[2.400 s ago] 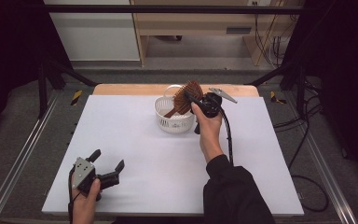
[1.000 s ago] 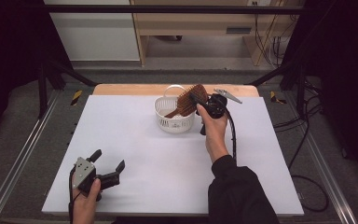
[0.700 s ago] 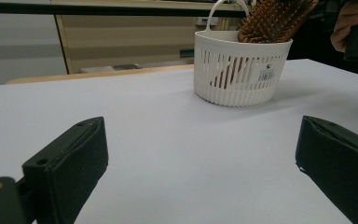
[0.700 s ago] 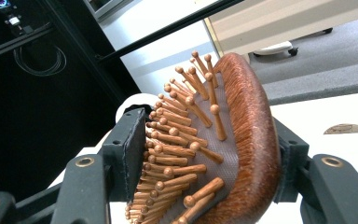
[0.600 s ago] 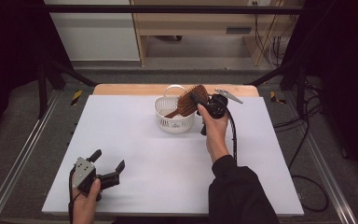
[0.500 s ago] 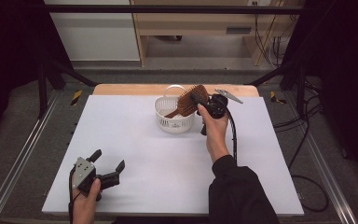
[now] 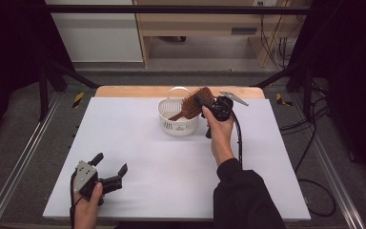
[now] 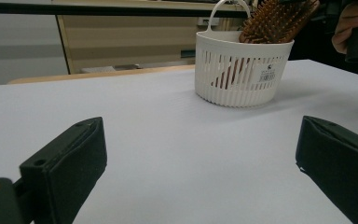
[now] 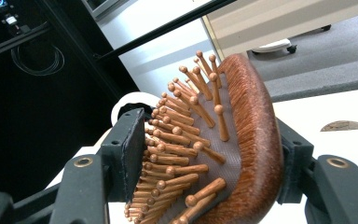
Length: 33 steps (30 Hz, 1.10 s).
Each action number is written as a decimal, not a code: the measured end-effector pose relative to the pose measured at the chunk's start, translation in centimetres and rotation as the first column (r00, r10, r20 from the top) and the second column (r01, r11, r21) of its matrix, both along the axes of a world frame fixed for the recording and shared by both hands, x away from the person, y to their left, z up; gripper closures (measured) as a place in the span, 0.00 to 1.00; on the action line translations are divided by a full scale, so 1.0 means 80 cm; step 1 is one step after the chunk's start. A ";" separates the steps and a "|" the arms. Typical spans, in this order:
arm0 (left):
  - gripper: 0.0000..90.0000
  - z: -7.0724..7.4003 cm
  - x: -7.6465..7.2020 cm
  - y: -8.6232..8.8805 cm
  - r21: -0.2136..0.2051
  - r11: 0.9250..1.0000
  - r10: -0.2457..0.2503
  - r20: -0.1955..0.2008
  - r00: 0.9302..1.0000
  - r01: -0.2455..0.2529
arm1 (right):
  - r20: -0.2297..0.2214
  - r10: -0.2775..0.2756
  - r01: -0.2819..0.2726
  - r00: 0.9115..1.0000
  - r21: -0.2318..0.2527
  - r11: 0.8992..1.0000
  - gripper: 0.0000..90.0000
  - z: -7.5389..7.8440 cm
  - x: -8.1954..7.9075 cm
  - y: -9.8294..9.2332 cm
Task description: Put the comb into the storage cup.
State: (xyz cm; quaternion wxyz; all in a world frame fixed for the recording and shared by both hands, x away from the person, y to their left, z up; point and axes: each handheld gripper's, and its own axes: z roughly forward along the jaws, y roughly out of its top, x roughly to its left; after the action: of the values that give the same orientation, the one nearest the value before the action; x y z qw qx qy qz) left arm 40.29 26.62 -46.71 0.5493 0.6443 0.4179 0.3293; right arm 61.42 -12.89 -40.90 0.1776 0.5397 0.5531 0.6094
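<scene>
Here, one brush [image 7: 193, 104] is held by the right gripper [image 7: 205, 101] over one basket [image 7: 177, 125]; the left gripper [image 7: 109, 168] is kept wide.

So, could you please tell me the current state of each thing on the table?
Brown wooden paddle hairbrush: tilted, handle down in the basket, head clamped.
White slotted plastic basket: upright, handle raised.
Right tongs: shut on the brush head.
Left tongs: open, empty, near the table's front edge.
</scene>
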 end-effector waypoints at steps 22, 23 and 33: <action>0.02 0.001 0.000 0.000 0.000 1.000 0.000 0.005 1.000 0.000 | -0.005 0.003 -0.003 1.000 -0.010 1.000 0.41 -0.001 0.002 -0.002; 0.02 0.001 0.000 0.000 0.000 1.000 0.000 0.005 1.000 0.000 | -0.006 0.003 -0.003 1.000 -0.009 1.000 0.41 -0.001 0.002 -0.002; 0.02 0.000 0.000 0.000 0.000 1.000 -0.001 0.000 1.000 0.001 | -0.015 -0.004 0.004 1.000 -0.005 1.000 0.40 -0.001 0.002 -0.003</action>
State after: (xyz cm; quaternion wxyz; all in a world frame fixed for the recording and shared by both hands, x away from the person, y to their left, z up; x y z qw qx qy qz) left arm 40.29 26.63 -46.71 0.5496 0.6446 0.4174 0.3291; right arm 61.60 -13.17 -41.02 0.1761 0.5448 0.5548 0.6037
